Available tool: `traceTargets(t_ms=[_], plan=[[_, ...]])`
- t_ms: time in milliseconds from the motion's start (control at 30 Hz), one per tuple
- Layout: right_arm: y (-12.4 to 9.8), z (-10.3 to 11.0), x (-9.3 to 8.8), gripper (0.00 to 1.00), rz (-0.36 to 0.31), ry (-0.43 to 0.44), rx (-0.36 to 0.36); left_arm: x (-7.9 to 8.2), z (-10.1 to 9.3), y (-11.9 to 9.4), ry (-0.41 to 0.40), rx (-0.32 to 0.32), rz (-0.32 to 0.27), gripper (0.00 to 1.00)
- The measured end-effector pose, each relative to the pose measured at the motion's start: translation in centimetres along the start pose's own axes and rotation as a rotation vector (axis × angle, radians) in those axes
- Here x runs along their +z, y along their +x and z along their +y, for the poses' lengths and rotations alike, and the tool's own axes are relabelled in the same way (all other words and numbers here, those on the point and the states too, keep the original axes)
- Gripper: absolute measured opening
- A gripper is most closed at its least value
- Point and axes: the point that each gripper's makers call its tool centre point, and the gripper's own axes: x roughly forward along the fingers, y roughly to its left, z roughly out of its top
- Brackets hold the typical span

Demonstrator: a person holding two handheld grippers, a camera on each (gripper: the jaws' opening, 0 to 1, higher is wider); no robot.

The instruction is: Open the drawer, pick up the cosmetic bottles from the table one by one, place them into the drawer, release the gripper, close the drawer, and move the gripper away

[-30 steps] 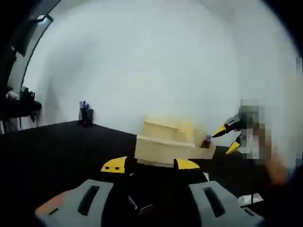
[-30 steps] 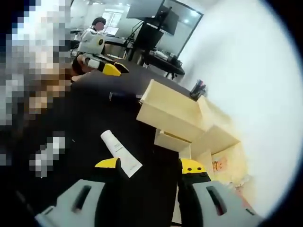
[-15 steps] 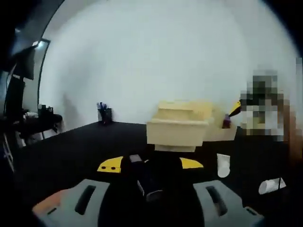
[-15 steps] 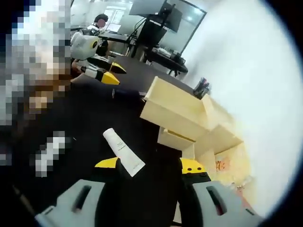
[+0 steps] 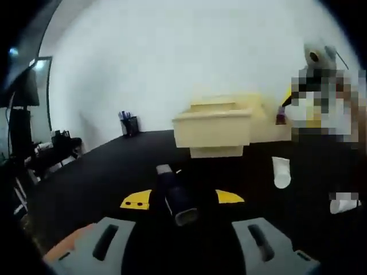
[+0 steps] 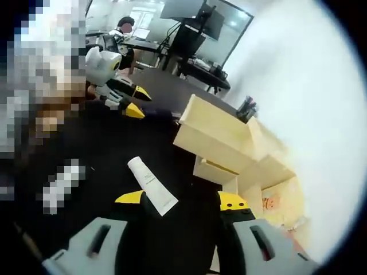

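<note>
A dark bottle (image 5: 178,197) with a grey cap lies on the black table (image 5: 103,177), between the spread jaws of my left gripper (image 5: 182,199), which is open. Behind it stands the pale wooden drawer unit (image 5: 215,129), its upper drawer pulled out. In the right gripper view the drawer (image 6: 215,134) shows its open top. There my right gripper (image 6: 180,199) is open above a white tube (image 6: 152,186) lying on the table. My left gripper (image 6: 137,103) reaches in from the left, fingers apart, beside the dark bottle (image 6: 163,113). The white tube (image 5: 281,172) lies right of the unit.
A silvery bottle (image 6: 60,186) lies at the table's left. A pen holder (image 6: 246,109) stands behind the unit near the white wall. Desks, a monitor (image 6: 189,34) and a seated person (image 6: 123,26) are far back. A small orange item (image 6: 266,201) sits in the lower shelf.
My left gripper has come forward and down to the dark bottle, which now lies between its jaws. The right gripper has barely moved over the white tube.
</note>
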Motion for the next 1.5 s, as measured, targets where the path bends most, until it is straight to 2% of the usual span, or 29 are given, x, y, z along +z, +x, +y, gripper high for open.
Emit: traceTargets(t_ms=[200, 467, 567, 700, 900, 1033, 1233, 1500], plan=[[-0.1, -0.3, 0.1, 0.44, 0.001, -0.003, 0.002, -0.9, -0.9, 1.5, -0.014, -0.052, 0.083, 0.43], [-0.1, -0.3, 0.1, 0.44, 0.005, -0.009, 0.005, -0.6, 0.1, 2.5, 0.027, -0.009, 0.141, 0.42], [-0.2, -0.7, 0.2, 0.43, 0.003, -0.009, 0.005, -1.1, -0.2, 2.9, -0.013, -0.038, 0.18, 0.39], [-0.2, -0.5, 0.1, 0.43, 0.009, -0.012, 0.008, -1.9, 0.1, 3.4, -0.02, -0.028, 0.205, 0.35], [-0.2, -0.4, 0.1, 0.43, 0.009, -0.012, 0.007, -2.0, 0.1, 3.4, -0.027, -0.013, 0.214, 0.33], [-0.2, -0.5, 0.2, 0.43, 0.009, -0.015, 0.008, -1.9, 1.6, 3.0, -0.011, 0.051, 0.186, 0.26], [-0.1, -0.6, 0.2, 0.43, 0.01, -0.018, 0.011, -1.8, 2.4, 2.3, 0.013, 0.059, 0.168, 0.23], [0.2, 1.3, 2.4, 0.42, -0.08, -0.038, 0.058, 1.0, 3.8, 0.3, 0.029, 0.094, 0.027, 0.21]])
